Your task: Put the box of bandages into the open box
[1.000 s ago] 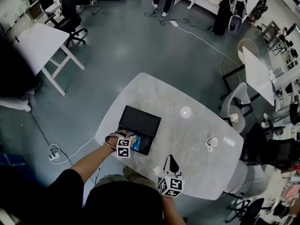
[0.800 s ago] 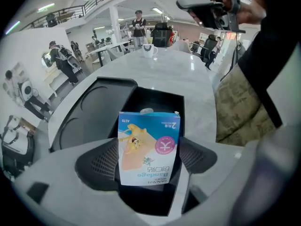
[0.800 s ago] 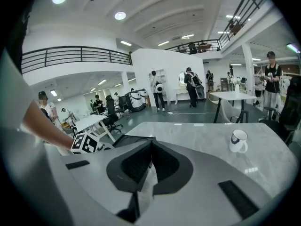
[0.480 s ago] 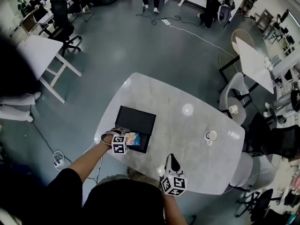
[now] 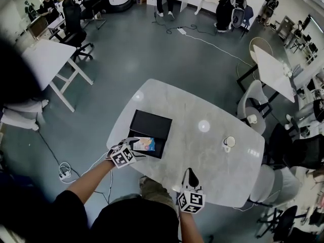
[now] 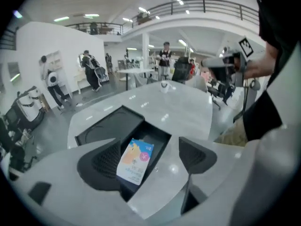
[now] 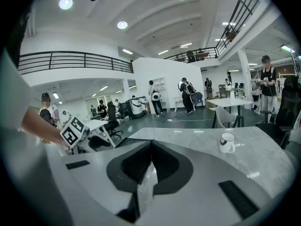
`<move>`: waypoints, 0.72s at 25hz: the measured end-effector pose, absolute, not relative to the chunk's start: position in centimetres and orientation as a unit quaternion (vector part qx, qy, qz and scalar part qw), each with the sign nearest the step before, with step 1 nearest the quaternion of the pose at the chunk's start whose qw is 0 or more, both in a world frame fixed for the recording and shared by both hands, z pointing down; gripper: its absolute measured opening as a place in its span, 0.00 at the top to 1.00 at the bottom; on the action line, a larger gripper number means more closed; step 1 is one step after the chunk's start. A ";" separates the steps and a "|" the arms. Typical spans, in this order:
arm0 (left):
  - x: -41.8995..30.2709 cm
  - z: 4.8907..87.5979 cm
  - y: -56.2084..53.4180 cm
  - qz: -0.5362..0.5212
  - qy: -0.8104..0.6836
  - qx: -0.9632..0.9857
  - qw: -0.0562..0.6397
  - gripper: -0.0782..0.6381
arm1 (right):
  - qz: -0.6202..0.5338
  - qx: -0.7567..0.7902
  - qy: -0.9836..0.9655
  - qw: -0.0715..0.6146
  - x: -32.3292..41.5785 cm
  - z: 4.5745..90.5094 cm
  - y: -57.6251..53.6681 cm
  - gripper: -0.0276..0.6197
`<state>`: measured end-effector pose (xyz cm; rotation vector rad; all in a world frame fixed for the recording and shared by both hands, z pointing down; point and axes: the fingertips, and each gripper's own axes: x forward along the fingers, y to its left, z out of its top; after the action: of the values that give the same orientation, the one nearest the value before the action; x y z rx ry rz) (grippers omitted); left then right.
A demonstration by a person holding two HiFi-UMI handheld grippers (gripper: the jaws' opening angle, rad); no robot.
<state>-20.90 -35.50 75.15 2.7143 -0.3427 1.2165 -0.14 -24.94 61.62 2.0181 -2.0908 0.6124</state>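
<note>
Left gripper view shows the left tool (image 6: 150,158), jaws wide apart, just above the open box (image 6: 154,129) where the bandages (image 6: 135,161) lie free, seemingly delivered, while the right tool (image 7: 150,149), jaws together on nothing, waits well apart from that box.

Bandage box (image 6: 135,161) white, blue (orange, pink print); open box (image 5: 150,124) black; table (image 5: 212,161) pale grey marble.
</note>
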 end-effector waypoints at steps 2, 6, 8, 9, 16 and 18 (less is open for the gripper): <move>-20.6 71.6 -33.1 0.346 -0.144 0.923 0.086 0.36 | 0.179 0.683 -0.705 0.072 -0.6 60.2 -23.1 0.94; -20.2 65.6 -27.1 0.244 -0.193 0.945 0.106 0.51 | 0.162 0.680 -0.714 0.042 -1.8 58.0 -18.8 0.94; -19.9 64.3 -23.7 0.212 -0.205 0.945 0.141 0.62 | 0.195 0.659 -0.724 0.049 -2.8 58.6 -16.2 0.94; -19.5 63.9 -22.1 0.200 -0.210 0.943 0.161 0.64 | 0.209 0.651 -0.727 0.055 -2.9 59.0 -15.0 0.94; -15.8 59.3 -14.0 0.113 -0.248 0.942 0.197 0.85 | 0.223 0.655 -0.719 0.073 0.3 57.7 -7.4 0.94; -14.3 57.9 -12.9 0.095 -0.261 0.941 0.195 0.86 | 0.204 0.662 -0.717 0.082 2.0 56.9 -6.3 0.94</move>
<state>-14.26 -12.88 57.93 2.6363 -0.7309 0.2672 1.99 -6.29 56.88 1.9781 -2.1414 0.6099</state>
